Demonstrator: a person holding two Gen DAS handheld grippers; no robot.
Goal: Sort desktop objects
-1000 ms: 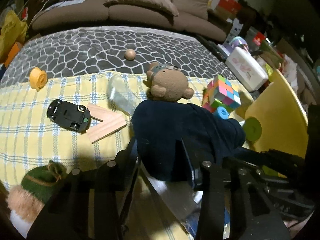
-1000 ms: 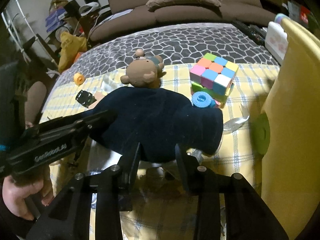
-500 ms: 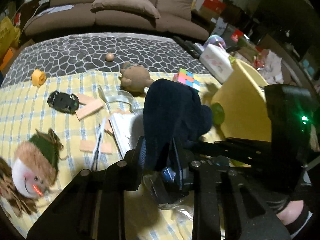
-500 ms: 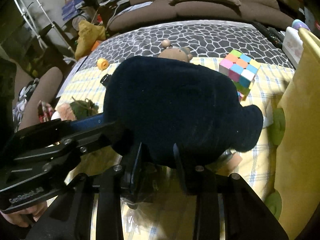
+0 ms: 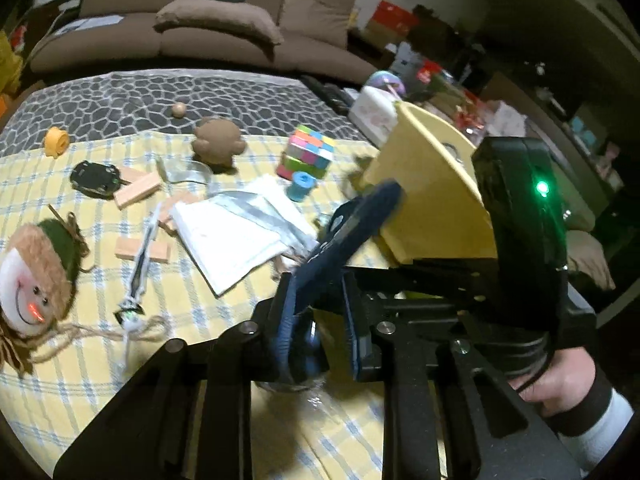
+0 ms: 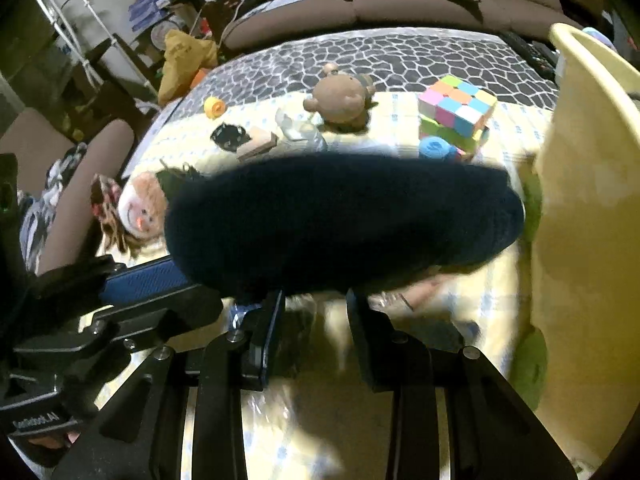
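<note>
A dark navy cloth pouch (image 6: 344, 224) is held up above the yellow checked tablecloth (image 5: 48, 344), with a clear plastic bag hanging below it. My left gripper (image 5: 318, 300) is shut on one edge of the pouch (image 5: 352, 224). My right gripper (image 6: 316, 304) is shut on its lower edge. The pouch hangs next to the yellow bin (image 5: 432, 192), which also shows in the right wrist view (image 6: 588, 240). The right gripper's body (image 5: 520, 216) shows at the right of the left wrist view.
On the cloth lie a brown bear (image 5: 218, 142), a colour cube (image 5: 308, 152), a blue spool (image 5: 302, 186), a white packet (image 5: 236, 228), wooden blocks (image 5: 138, 194), a black toy car (image 5: 96, 178), a doll head (image 5: 36, 276) and an orange roll (image 5: 56, 142). A sofa (image 5: 192, 36) stands behind.
Both grippers have lifted the navy pouch off the table and moved it right, toward the yellow bin. The white packet that lay under it is now uncovered.
</note>
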